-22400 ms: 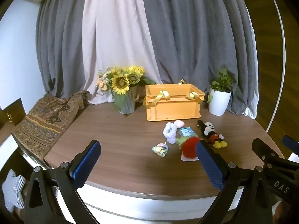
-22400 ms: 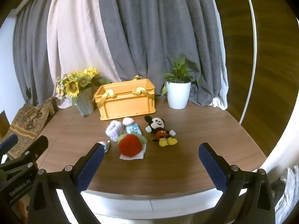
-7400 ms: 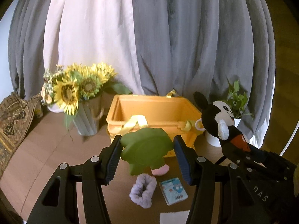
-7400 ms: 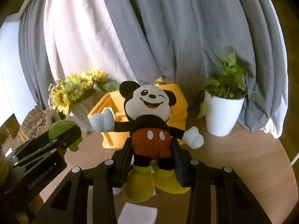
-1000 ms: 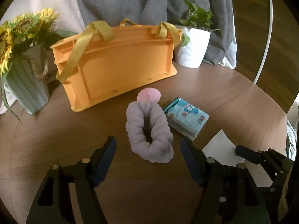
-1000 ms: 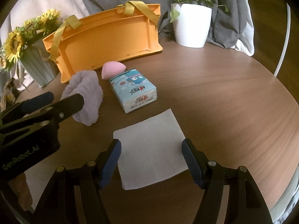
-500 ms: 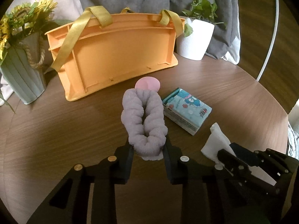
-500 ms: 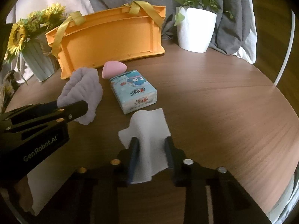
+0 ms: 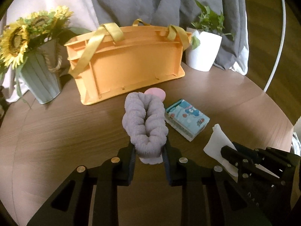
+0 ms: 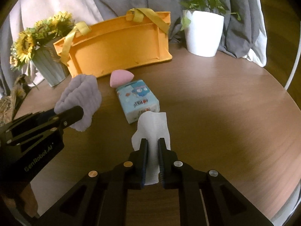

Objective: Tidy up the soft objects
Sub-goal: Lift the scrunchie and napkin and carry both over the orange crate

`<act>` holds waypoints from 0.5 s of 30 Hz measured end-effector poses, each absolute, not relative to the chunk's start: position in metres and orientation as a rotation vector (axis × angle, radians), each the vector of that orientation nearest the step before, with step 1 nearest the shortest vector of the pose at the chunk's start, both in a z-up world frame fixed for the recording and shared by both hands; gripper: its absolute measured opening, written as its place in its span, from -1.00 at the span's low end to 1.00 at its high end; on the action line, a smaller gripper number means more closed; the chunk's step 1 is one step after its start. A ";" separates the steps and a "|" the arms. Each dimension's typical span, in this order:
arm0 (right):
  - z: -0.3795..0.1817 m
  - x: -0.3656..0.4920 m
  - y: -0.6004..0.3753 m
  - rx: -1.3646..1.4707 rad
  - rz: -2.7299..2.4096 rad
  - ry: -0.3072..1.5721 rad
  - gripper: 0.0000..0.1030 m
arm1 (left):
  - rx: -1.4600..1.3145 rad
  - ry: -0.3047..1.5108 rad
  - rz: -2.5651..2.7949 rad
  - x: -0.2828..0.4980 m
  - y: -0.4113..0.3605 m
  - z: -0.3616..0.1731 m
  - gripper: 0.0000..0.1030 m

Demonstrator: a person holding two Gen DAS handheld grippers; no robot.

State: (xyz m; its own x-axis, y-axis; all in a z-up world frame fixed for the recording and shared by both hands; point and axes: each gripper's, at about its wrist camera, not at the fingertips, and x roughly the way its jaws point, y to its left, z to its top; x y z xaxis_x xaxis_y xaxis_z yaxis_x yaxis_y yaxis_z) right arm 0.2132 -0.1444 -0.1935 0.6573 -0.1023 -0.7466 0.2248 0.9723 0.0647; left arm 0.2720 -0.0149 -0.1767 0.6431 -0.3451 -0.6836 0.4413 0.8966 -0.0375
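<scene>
Left wrist view: left tongs [image 9: 148,153] pinch lavender scrunchie [image 9: 144,126] at centre, above tabletop [image 9: 56,128]. Tissue pack [image 9: 187,120] at 3 o'clock, orange crate [image 9: 129,64] at 12.

Right wrist view: right tongs [image 10: 152,150] pinch white napkin [image 10: 153,130]; tissue pack [image 10: 138,98] w/ pink sponge [image 10: 121,77] at 12, scrunchie [image 10: 81,97] at 9.

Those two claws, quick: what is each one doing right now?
Left gripper: closed on the purple scrunchie.
Right gripper: closed on the white tissue.

Black grippers [image 9: 149,155] w/ blue-padded jaws, brass screws, white "GenRobot.AI" lettering.
</scene>
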 end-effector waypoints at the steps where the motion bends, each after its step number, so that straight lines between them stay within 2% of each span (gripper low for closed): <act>1: -0.190 0.213 -0.145 0.152 -0.177 0.831 -0.76 | 0.129 0.746 -0.439 0.270 -0.014 -0.174 -0.50; 15: -0.137 0.222 -0.153 0.121 -0.066 0.739 -0.76 | 0.027 0.685 -0.327 0.259 -0.010 -0.128 -0.50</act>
